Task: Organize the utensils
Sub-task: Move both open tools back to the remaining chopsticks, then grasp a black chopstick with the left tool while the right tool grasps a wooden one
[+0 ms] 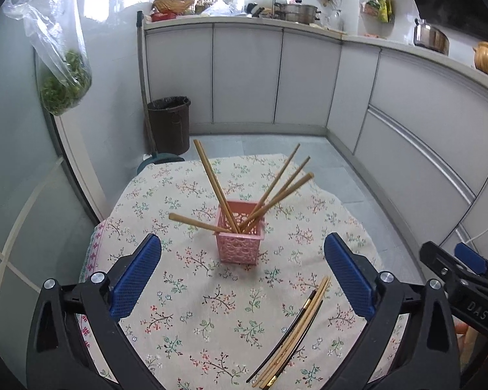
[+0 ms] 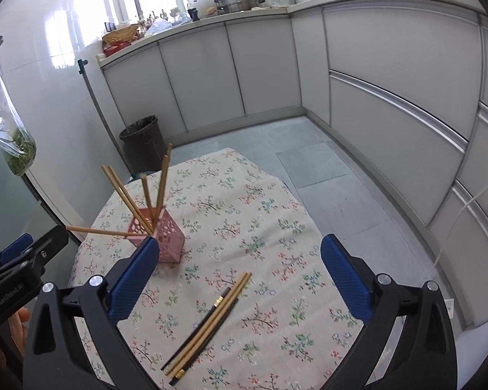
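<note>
The bench (image 1: 185, 325) is covered with a cream cloth printed with small flowering sprigs. Straight ahead of the left jaws, beyond their tips, a pink lattice holder (image 1: 240, 247) stands upright on the cloth. Nearer, low between the right jaws and just inside the left pair's right-hand jaw, a bundle of loose chopsticks (image 2: 208, 321), pale wood and black, lies flat and slanted.

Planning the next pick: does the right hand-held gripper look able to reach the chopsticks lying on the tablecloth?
Probably yes. The right hand-held gripper is open and empty, and the loose chopsticks lie flat just ahead, with nothing over them; the pink holder stands clear.
</note>
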Demonstrator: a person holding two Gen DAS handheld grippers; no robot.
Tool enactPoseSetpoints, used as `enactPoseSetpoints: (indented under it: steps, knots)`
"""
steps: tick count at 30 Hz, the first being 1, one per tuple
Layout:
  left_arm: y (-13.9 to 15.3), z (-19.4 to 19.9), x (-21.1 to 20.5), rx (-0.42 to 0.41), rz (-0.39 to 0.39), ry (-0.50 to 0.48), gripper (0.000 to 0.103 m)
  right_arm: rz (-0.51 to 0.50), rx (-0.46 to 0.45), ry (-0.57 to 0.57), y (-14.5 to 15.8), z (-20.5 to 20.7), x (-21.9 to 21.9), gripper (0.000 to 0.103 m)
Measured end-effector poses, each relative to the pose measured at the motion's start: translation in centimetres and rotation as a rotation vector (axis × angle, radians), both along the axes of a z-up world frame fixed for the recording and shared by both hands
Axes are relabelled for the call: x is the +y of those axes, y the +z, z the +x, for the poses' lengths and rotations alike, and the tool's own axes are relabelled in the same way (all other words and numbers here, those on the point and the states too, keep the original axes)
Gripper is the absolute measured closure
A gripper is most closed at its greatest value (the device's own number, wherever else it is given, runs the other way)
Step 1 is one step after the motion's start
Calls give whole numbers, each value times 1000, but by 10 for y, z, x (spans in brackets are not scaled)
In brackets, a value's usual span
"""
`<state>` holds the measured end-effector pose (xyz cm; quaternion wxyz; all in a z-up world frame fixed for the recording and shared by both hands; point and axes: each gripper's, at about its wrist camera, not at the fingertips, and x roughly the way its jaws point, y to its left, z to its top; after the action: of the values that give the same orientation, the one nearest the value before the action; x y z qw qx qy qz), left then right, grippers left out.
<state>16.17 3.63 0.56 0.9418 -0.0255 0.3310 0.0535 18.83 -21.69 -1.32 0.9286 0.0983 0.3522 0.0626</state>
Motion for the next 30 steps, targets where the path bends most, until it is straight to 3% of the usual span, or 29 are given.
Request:
enactPoseSetpoints:
  steps: [8, 16, 22, 30]
  knots:
    - [-50, 23, -24, 182, -19, -83, 7, 18, 156, -59, -44, -12, -32, 6]
    - [-128, 61, -55, 512, -89, -212, 7, 36, 243, -122, -66, -6, -59, 6]
    - [-154, 90, -71, 575, -66, -207, 8, 147, 336, -162, -83, 0, -84, 6]
    - [-188, 123, -78, 687, -35, -168, 39, 198, 413, -155, -96, 8, -89, 6]
